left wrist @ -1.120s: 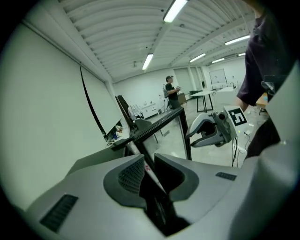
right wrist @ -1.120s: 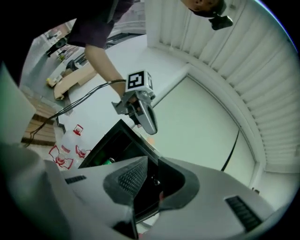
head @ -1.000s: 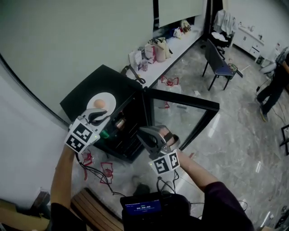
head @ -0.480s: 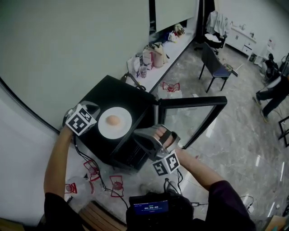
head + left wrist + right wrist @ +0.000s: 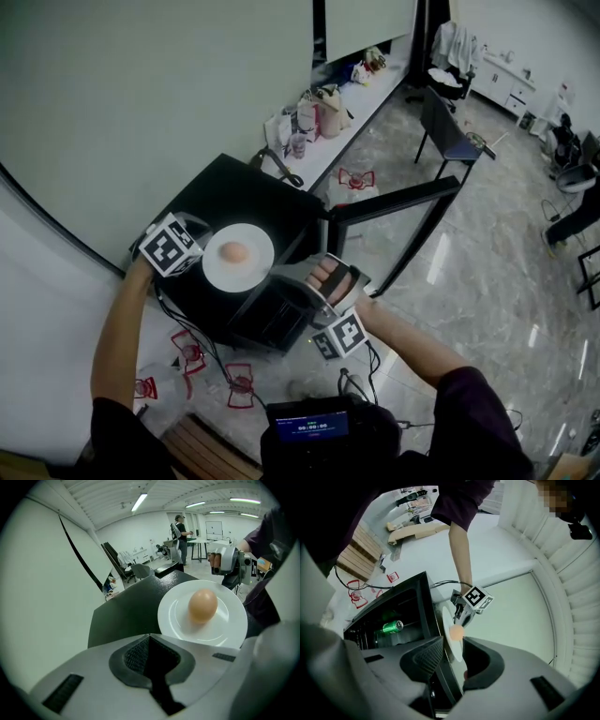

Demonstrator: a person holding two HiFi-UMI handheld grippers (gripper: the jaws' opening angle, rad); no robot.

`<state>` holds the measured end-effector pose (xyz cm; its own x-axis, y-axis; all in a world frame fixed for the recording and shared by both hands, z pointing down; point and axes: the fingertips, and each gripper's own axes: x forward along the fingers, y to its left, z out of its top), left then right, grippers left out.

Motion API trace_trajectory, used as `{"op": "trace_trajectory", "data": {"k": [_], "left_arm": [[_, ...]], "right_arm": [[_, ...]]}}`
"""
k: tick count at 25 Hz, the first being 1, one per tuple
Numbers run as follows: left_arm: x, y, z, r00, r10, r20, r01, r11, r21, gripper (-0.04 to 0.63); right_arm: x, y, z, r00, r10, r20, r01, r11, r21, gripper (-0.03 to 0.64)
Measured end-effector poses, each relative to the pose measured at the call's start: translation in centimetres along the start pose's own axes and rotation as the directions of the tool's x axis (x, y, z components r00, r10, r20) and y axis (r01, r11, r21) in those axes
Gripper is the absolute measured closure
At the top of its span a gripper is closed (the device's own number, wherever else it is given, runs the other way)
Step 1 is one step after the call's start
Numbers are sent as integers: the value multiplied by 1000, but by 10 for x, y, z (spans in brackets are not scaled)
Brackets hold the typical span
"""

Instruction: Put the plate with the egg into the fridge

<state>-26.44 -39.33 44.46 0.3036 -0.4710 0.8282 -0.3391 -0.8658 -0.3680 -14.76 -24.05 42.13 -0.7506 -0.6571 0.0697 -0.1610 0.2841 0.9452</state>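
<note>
A white plate with a brown egg sits on the black fridge's top, near its front edge. My left gripper rests at the plate's left rim. In the left gripper view its jaws are shut with nothing seen between them, and the plate and egg lie just beyond. My right gripper hovers at the plate's right side, over the open fridge front. Its jaws are opening and press on nothing; the plate's edge shows beyond the gap.
The fridge's glass door stands open to the right. A green can lies on a shelf inside. A bench with bags and a chair stand behind. Cables and red-printed sheets lie on the floor. A person stands far right.
The left gripper went from over the plate to its left rim. The right gripper has moved up toward the plate's right side. The glass door has swung a little.
</note>
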Motion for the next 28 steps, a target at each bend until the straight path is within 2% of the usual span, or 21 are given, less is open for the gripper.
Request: {"op": "trace_trajectory", "data": {"k": [9, 13, 15, 17, 24, 28], "left_arm": [[-3, -20, 19, 1000, -11, 28, 10, 1000, 19, 587], [0, -22, 19, 999, -15, 31, 15, 1000, 5, 586], [4, -21, 18, 999, -8, 39, 8, 1000, -4, 587], [2, -21, 19, 999, 1, 48, 0, 1000, -17, 586], [-13, -12, 19, 992, 99, 73, -93, 993, -74, 588], [-28, -7, 21, 976, 185, 112, -172, 978, -114, 586]], "right_arm": [[0, 3, 3, 1000, 3, 22, -1, 997, -74, 505], [3, 8, 4, 999, 5, 33, -1, 993, -118, 509], [6, 23, 0, 999, 21, 27, -17, 989, -147, 574], [6, 28, -2, 1000, 17, 22, -13, 984, -176, 584], [3, 27, -2, 1000, 5, 23, 1, 972, -236, 600], [-3, 27, -1, 1000, 10, 22, -5, 968, -250, 601]]}}
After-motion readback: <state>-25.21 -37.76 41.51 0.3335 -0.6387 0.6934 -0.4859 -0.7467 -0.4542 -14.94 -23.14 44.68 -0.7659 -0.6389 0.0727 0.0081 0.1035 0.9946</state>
